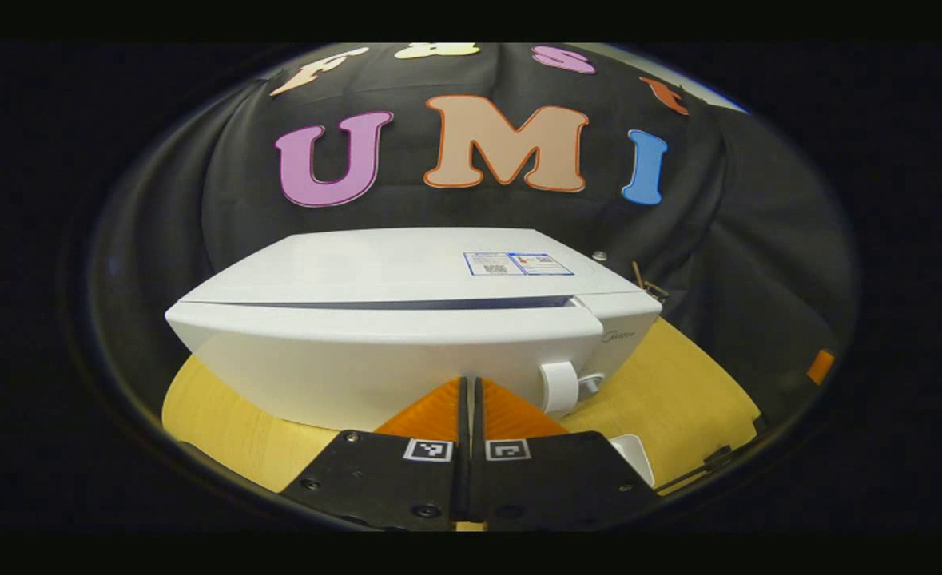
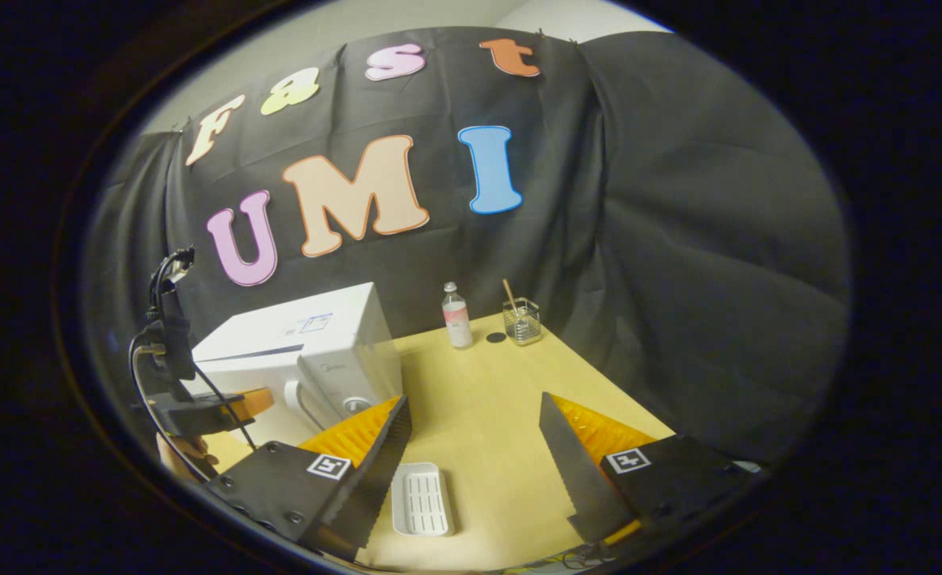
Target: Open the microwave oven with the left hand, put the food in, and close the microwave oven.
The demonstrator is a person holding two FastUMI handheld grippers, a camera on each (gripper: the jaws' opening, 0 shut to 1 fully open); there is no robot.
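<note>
Left gripper [image 1: 471,391]: 2 fingers pressed together, empty, facing the closed microwave oven [image 1: 407,335] on the table [image 2: 478,399]; right gripper [image 2: 474,431]: fingers spread above the white tray [image 2: 421,499]

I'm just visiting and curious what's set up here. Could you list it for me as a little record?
Microwave oven: white, on the wooden table, door looks closed
Tray: white, ribbed, on the table near the right gripper
Left gripper: shut, facing the microwave front
Right gripper: open, above the tray
Far edge: bottle, glass container holding a stick
</note>
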